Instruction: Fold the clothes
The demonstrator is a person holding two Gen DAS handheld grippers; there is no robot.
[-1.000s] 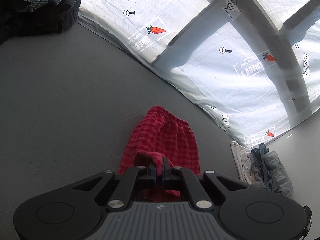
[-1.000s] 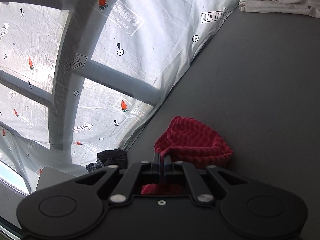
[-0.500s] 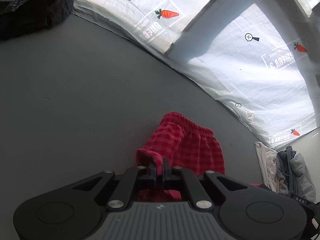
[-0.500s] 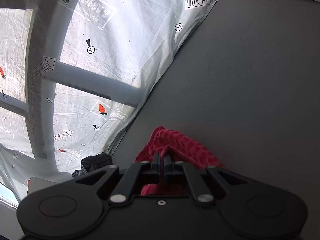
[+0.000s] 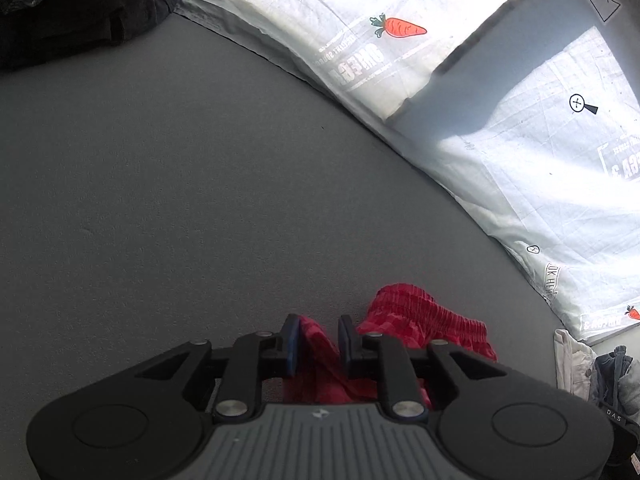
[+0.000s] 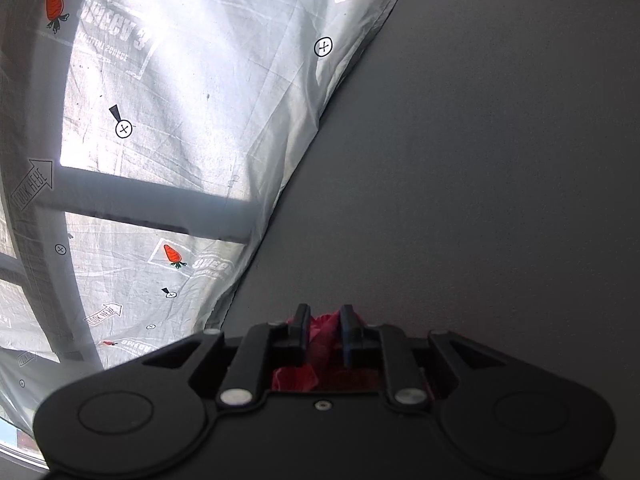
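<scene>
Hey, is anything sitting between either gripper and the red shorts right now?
Nothing visible does. The red shorts lie on the gray surface with cloth right between the open jaws of the left gripper. In the right wrist view, red cloth also sits between the open jaws of the right gripper.

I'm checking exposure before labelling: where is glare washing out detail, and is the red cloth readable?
Left wrist view: sunlight blows out the white carrot-printed sheet, crossed by a dark shadow band; the red checked shorts read clearly. Right wrist view: glare on the sheet's upper part, red cloth dim between the fingers.
</scene>
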